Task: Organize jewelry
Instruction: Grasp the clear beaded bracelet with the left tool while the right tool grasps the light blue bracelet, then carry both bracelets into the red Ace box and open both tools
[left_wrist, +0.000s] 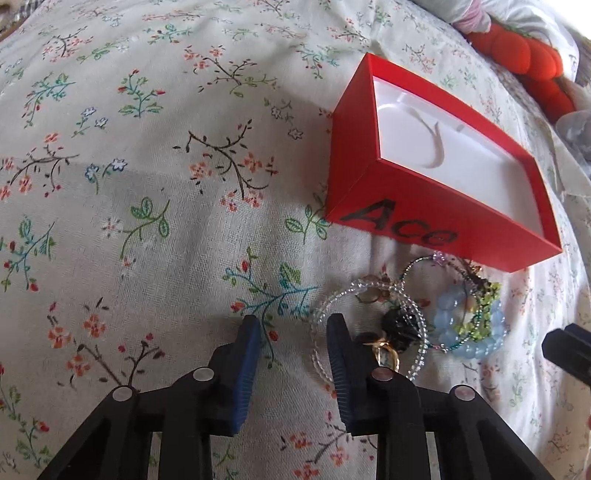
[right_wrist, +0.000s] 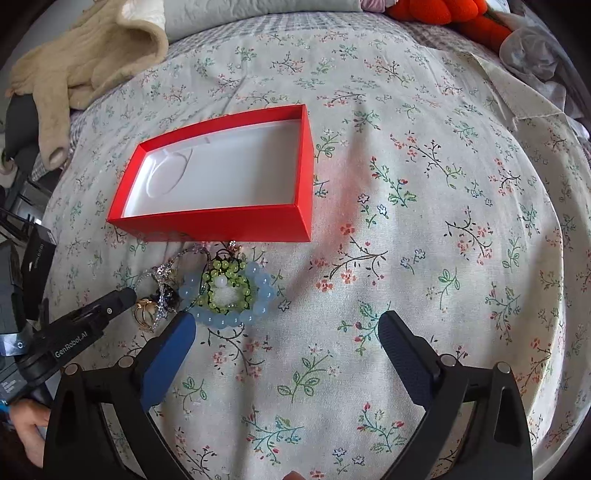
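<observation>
Here we find the left gripper low over the floral bedspread, its blue pads apart and holding nothing; its right pad hides part of a clear beaded bracelet just beside it. The right gripper has its jaws spread wider still, also empty, with its left pad close to a pale blue bead bracelet.

Outward from there, the jewelry lies in a tangled heap on the cloth, just in front of the red box. We can pick out a green beaded ring lying inside the blue bracelet, a gold ring, and a dark piece we cannot identify. Strands overlap, so we cannot count the pieces.

The red box is open, with a white moulded lining; black lettering on its side reads "Ace". In the right wrist view the left gripper's tip covers part of the heap. An orange plush item is cut off at the frame's edge.
</observation>
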